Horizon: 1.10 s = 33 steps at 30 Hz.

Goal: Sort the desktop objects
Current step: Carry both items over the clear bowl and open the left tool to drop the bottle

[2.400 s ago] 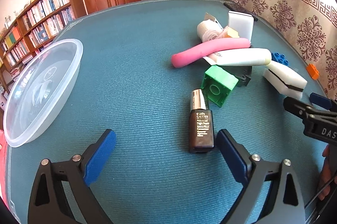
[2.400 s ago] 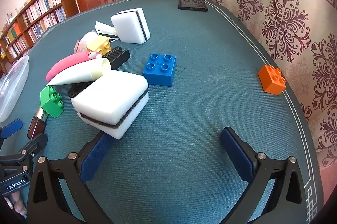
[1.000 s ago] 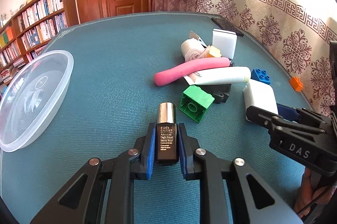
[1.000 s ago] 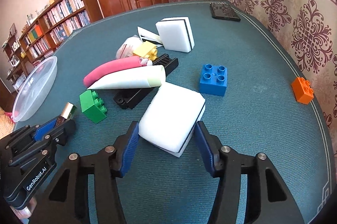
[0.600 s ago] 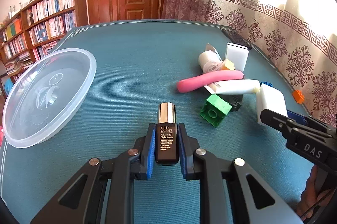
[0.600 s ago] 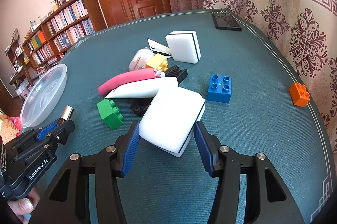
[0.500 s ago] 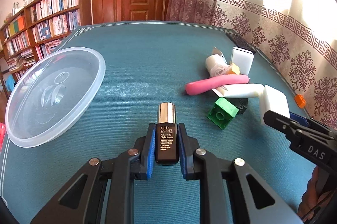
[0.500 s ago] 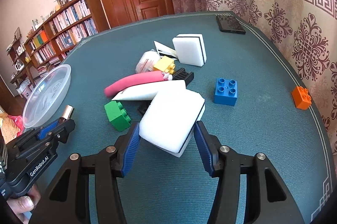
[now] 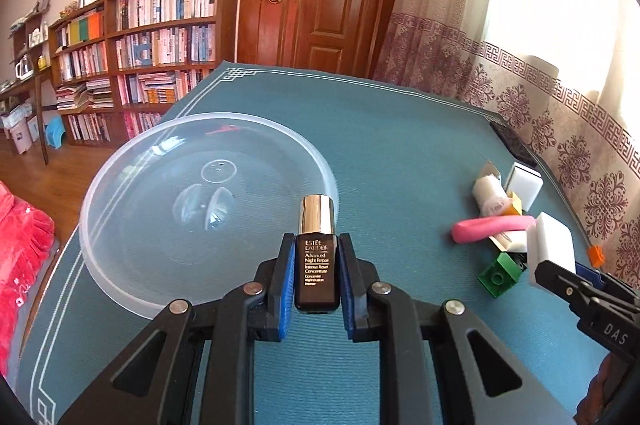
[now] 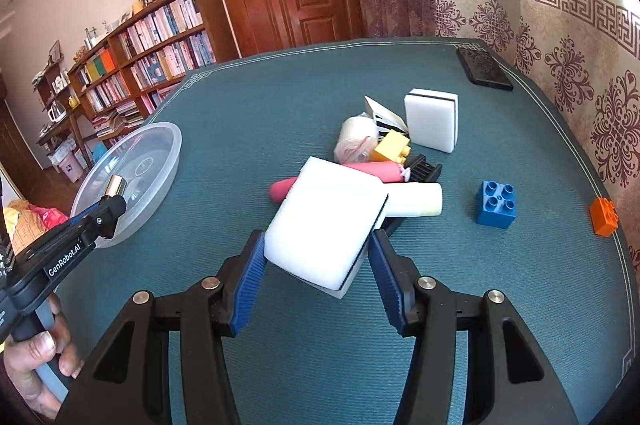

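Both claws are up off the worktop [image 10: 320,365] now, each loaded. The left claw [image 9: 316,277] clenches the bottle [image 9: 317,257], which has swung over to the near rim of the bowl [image 9: 120,289] just ahead: a drop looks close. The right claw [image 10: 316,265] grips a sponge [image 10: 326,221], lifted clear of the pile beyond. Count: two sponges, four bricks (green, yellow, blue, orange), one bottle, one bowl.
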Motion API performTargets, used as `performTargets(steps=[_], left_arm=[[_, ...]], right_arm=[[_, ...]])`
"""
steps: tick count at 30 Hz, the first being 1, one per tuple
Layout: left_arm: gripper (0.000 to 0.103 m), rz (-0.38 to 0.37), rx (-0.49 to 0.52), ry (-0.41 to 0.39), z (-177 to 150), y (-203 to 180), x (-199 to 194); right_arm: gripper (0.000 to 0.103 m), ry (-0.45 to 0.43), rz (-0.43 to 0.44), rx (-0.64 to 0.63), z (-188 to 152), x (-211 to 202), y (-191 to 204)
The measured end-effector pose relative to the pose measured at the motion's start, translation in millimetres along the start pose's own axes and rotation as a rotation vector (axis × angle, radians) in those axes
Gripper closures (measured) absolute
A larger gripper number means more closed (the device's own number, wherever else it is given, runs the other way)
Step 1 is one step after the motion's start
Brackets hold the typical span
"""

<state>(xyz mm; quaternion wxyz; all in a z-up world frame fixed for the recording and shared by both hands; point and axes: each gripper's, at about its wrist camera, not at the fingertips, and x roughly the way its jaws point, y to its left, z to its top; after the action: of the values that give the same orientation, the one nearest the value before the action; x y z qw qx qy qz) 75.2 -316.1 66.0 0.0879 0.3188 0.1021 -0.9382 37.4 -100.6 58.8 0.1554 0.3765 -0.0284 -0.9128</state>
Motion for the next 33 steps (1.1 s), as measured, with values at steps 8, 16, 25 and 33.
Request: performTargets(steps=[8, 16, 25, 33], left_arm=[[0.081, 0.074, -0.045, -0.02, 9, 34, 9], [0.081, 0.123, -0.085, -0.009, 11, 68, 24], [0.081, 0.132, -0.136, 0.004, 13, 93, 38], [0.081, 0.141, -0.171, -0.004, 15, 106, 42]], right_arm=[[0.047, 0.007, 0.037, -0.067, 11, 14, 41], [0.047, 0.016, 0.085, -0.134, 23, 32, 87], [0.047, 0.028, 0.136, -0.199, 34, 52, 126], [0.047, 0.015, 0.168, -0.246, 45, 68, 158]])
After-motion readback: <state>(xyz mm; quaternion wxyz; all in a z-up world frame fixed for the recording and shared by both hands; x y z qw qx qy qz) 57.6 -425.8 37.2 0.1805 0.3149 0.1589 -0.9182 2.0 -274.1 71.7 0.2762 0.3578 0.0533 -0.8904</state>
